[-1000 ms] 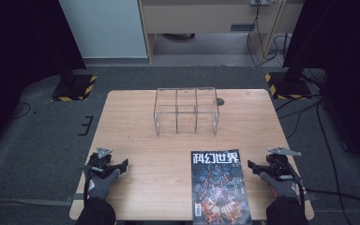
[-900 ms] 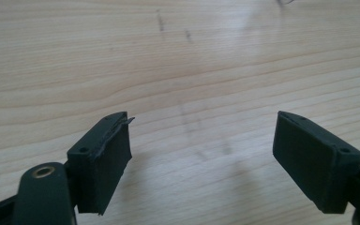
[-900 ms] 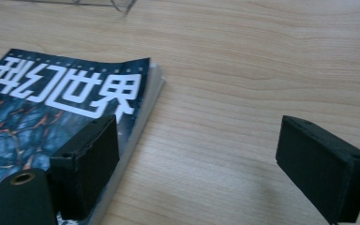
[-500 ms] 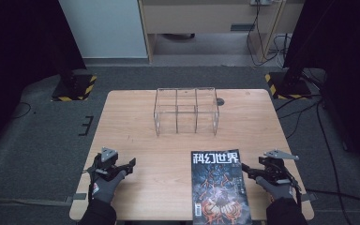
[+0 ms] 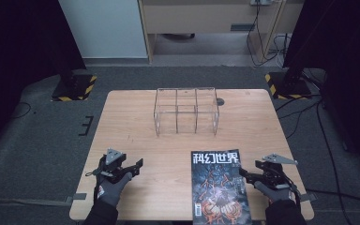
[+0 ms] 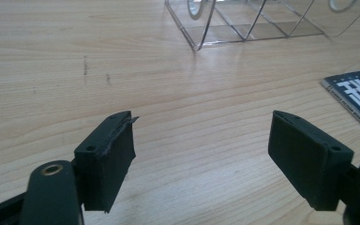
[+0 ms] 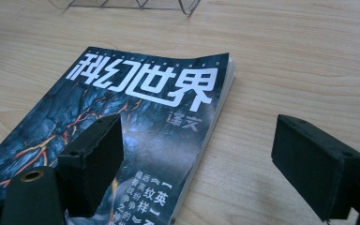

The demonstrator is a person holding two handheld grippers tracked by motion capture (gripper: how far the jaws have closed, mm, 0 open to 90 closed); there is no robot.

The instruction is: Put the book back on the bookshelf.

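Spreading across the middle of the high view, the wooden worktop carries a clear wire-and-plastic rack toward its upper centre. Lower right of centre lies a dark magazine, flat, its bottom edge at the worktop's near edge. At lower right the right gripper sits just beside the magazine's edge, jaws apart with nothing between them. At lower left the left gripper hovers over bare wood, jaws spread, having just narrowed slightly, empty.
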